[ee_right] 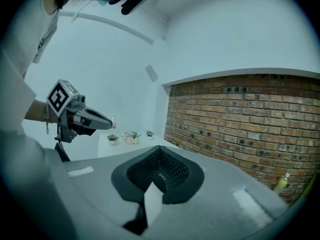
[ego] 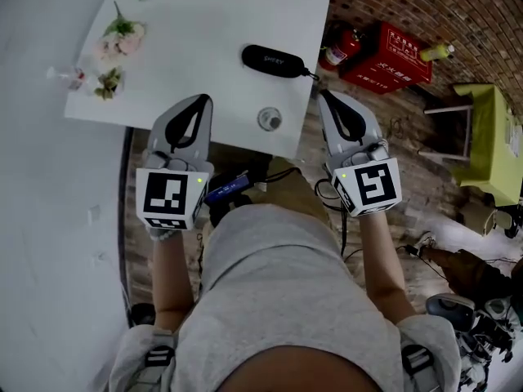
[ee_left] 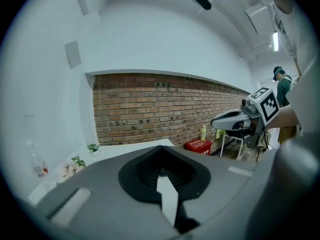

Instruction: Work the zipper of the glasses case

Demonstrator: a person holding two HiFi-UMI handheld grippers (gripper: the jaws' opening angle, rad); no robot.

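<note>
Middle of the table (ego: pixel 204 47) free, flowers (ego: pixel 121 37) along its left edge, glasses case (ego: pixel 274 60) and round object (ego: pixel 270 119) at its right

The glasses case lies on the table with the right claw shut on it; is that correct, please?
Not quite. The glasses case does lie on the table, but the right claw is shut on nothing. The right gripper view shows its jaws together with nothing between them, and the head view shows the case lying free.
</note>
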